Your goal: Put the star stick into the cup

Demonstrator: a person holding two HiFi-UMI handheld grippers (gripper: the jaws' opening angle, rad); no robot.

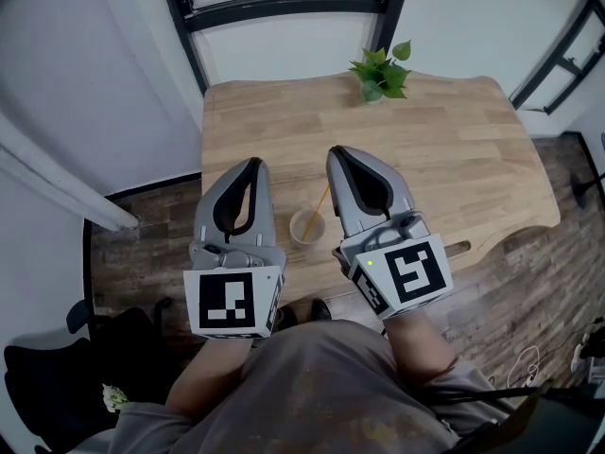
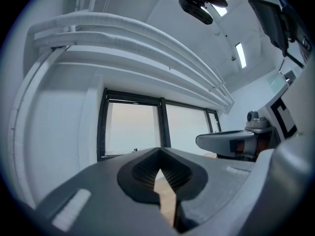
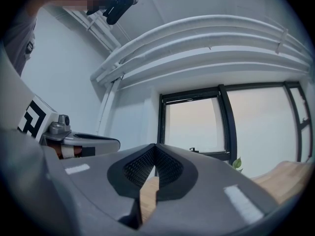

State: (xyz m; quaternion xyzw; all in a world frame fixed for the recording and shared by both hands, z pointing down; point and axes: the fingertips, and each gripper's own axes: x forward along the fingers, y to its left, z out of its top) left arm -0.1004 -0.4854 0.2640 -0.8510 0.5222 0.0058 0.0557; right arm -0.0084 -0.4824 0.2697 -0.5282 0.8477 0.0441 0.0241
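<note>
A small pale cup (image 1: 307,226) stands on the wooden table (image 1: 454,149) near its front edge. A thin yellow stick (image 1: 321,200) leans out of the cup toward the back right. The star end is not visible. My left gripper (image 1: 250,167) is to the left of the cup and my right gripper (image 1: 337,154) to its right, both tilted upward. Both grippers are shut with nothing between their jaws. In the left gripper view (image 2: 158,154) and the right gripper view (image 3: 155,149) the jaws meet at the tips, and only a sliver of table shows behind them.
A small green potted plant (image 1: 381,74) stands at the table's far edge, and shows as a leaf (image 3: 237,163) in the right gripper view. Black-framed windows (image 1: 284,3) lie beyond the table. Dark wood floor (image 1: 151,244) borders the table's left side.
</note>
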